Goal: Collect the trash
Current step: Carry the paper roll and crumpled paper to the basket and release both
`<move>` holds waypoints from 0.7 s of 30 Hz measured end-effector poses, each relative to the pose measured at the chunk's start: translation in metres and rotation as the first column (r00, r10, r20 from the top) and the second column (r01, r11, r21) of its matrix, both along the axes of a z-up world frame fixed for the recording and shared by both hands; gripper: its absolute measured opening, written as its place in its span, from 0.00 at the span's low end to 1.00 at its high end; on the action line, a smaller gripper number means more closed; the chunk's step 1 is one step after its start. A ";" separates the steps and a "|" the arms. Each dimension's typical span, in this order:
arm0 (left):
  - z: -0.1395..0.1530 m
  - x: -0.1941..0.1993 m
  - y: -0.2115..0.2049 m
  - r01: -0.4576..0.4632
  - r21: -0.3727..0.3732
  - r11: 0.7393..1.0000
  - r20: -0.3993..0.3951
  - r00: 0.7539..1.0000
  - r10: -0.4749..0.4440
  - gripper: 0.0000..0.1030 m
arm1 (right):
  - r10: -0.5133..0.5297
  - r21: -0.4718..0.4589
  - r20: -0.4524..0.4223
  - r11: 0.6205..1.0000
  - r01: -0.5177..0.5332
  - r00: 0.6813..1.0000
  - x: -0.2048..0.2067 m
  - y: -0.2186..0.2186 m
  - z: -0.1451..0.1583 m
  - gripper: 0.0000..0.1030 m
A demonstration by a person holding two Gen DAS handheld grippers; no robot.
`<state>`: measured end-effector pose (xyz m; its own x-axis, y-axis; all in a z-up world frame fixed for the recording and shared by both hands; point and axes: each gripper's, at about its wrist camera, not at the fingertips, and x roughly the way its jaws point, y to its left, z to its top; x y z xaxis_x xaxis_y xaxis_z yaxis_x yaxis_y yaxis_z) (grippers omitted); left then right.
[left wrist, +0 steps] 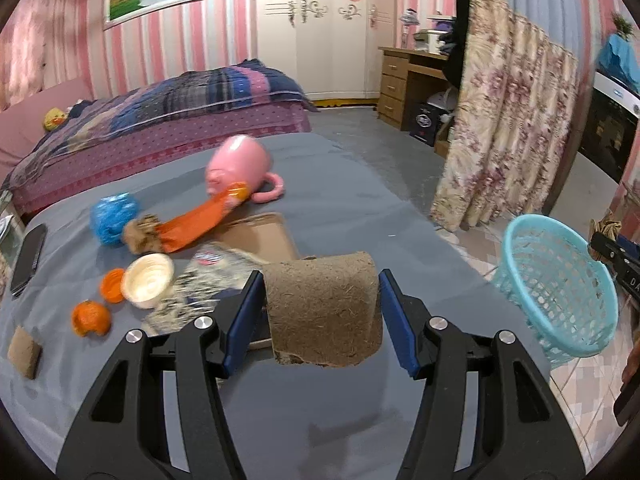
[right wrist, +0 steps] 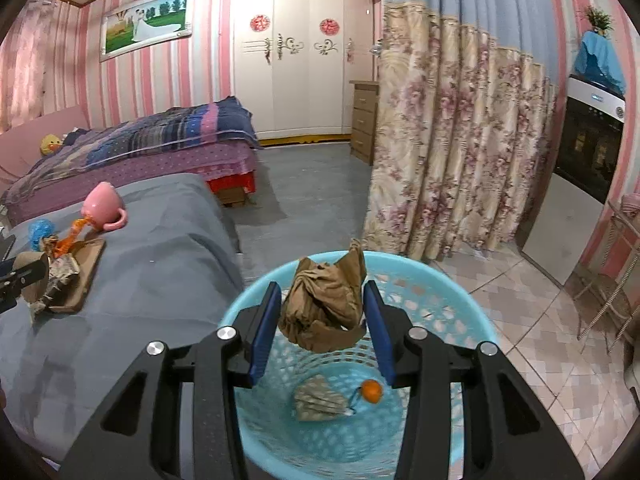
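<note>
Blue-padded jaws of our left gripper (left wrist: 320, 316) clamp a brown fibrous pad (left wrist: 323, 312) above the grey bedspread (left wrist: 340, 184); our right gripper (right wrist: 323, 316) pinches a crumpled brown paper wad (right wrist: 326, 304) directly over the turquoise basket (right wrist: 460, 304).

Only the right wrist view looks down into that basket, where we see a spotted wrapper (right wrist: 318, 398) and a small orange piece (right wrist: 371, 391) lying on the bottom, beneath the held wad. From the left wrist view the same basket (left wrist: 560, 292) stands off to the right of the gripper, beside the bed, its contents hidden.

Only the left wrist view lays out the litter ahead and to the left of the pad: a cardboard sheet (left wrist: 260, 236), a white paper cup (left wrist: 147, 280) on its side, two orange peels (left wrist: 91, 318), a second brown pad (left wrist: 25, 352), a blue mesh ball (left wrist: 112, 218) and an orange wrapper (left wrist: 200, 224) trailing from a tipped pink mug (left wrist: 240, 170). A dark phone (left wrist: 28, 260) lies at the far left.

A floral curtain (right wrist: 452, 140) hangs beyond the basket in both views.
</note>
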<state>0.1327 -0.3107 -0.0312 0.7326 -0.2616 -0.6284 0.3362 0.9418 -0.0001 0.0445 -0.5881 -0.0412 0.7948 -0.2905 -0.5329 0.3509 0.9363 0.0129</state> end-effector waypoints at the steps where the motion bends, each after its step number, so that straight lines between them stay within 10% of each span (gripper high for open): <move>1: -0.002 0.000 -0.010 0.021 -0.003 1.000 0.001 1.000 -0.021 0.55 | -0.007 -0.001 -0.001 1.000 0.007 1.000 -0.001 -0.003 0.000 0.41; 21: -0.015 -0.021 -0.182 0.366 -0.051 0.929 0.003 0.930 -0.367 0.55 | -0.175 0.016 -0.033 0.984 0.175 0.984 -0.040 -0.081 -0.025 0.41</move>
<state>0.1113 -0.4929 -0.0464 0.5758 -0.5423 -0.6118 0.6577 0.7518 -0.0474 0.0046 -0.6686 -0.0657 0.7156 -0.4132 -0.5632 0.5099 0.8601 0.0169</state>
